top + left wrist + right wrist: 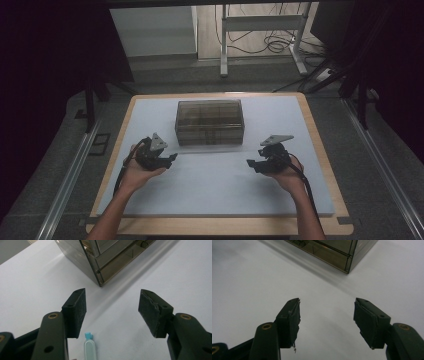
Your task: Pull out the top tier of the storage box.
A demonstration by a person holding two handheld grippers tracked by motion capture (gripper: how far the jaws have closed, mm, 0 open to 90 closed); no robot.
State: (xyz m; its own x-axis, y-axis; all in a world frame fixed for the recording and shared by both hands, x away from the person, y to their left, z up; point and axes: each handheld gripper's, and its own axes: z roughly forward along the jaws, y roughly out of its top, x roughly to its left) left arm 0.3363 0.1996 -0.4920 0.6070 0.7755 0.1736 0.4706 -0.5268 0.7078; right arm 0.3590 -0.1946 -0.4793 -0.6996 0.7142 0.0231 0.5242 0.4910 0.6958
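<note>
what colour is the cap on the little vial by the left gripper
Light blue cap on a pale vial, best seen in the left gripper view.

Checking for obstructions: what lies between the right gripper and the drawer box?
Bare white mat between right gripper and drawer box, seen in the right gripper view.

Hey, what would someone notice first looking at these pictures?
A smoky see-through drawer box stands at the far middle of the white mat. Nearer the person, the left gripper and right gripper point inward from either side, both open and empty. In the left gripper view, a small vial with a blue cap lies on the mat below the jaws.
</note>
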